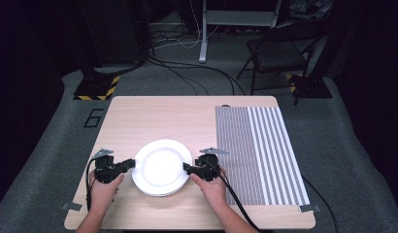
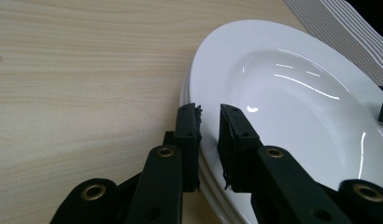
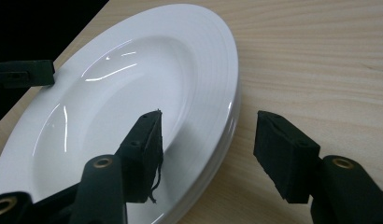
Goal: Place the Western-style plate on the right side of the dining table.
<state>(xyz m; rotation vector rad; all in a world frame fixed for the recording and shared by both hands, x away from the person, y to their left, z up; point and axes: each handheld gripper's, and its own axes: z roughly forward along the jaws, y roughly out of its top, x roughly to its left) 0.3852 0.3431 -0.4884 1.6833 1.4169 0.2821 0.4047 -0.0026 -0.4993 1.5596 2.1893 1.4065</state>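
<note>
A small stack of white plates (image 1: pixel 161 167) sits near the front of the wooden table (image 1: pixel 163 116). My left gripper (image 1: pixel 131 163) is at the stack's left edge. In the left gripper view its jaws (image 2: pixel 209 114) are shut on the rim of the top plate (image 2: pixel 297 107), one jaw on the rim and one beneath it. My right gripper (image 1: pixel 186 168) is at the stack's right edge. In the right gripper view it (image 3: pixel 210 123) stands open astride the rim, one jaw over the plate (image 3: pixel 133 84), the other over the table, neither pad touching.
A grey-and-white striped mat (image 1: pixel 260 150) covers the right part of the table, close beside the right hand. Bare wood lies behind and left of the plates. A folding chair (image 1: pixel 277 48) and cables are on the floor beyond the table.
</note>
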